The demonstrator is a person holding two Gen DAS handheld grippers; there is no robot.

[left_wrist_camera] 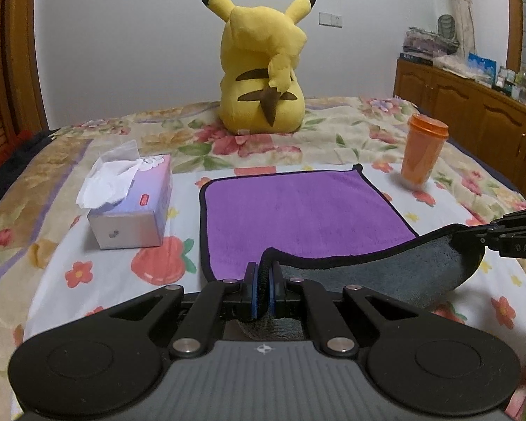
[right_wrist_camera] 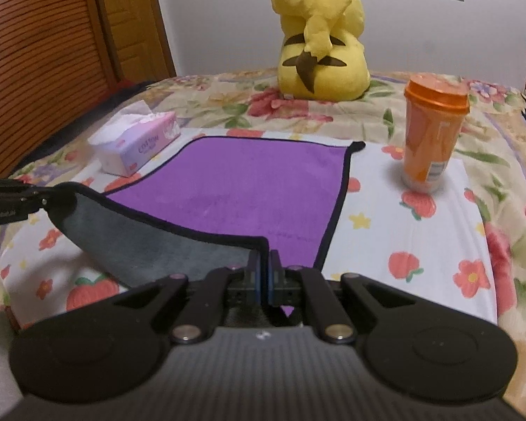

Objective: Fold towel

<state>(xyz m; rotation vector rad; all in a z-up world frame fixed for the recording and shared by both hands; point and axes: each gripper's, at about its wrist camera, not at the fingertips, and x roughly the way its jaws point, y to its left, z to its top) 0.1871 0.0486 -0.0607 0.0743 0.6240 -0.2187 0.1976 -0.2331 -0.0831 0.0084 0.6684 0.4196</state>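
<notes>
My left gripper (left_wrist_camera: 262, 280) is pinched on the near left corner of the towel (left_wrist_camera: 298, 207), and my right gripper (right_wrist_camera: 263, 273) is clamped on the near right corner; between them the lifted hem sags and shows its grey underside. The rest of the towel lies flat, purple side up, on the bed (left_wrist_camera: 333, 133) toward twelve o'clock. It looks light, soft and limp, so I judge corners the right hold, kept taut. A tissue box (left_wrist_camera: 129, 207) sits at ten o'clock, a cup (right_wrist_camera: 433, 133) at one o'clock, a plush (left_wrist_camera: 263, 70) at twelve beyond the towel.
</notes>
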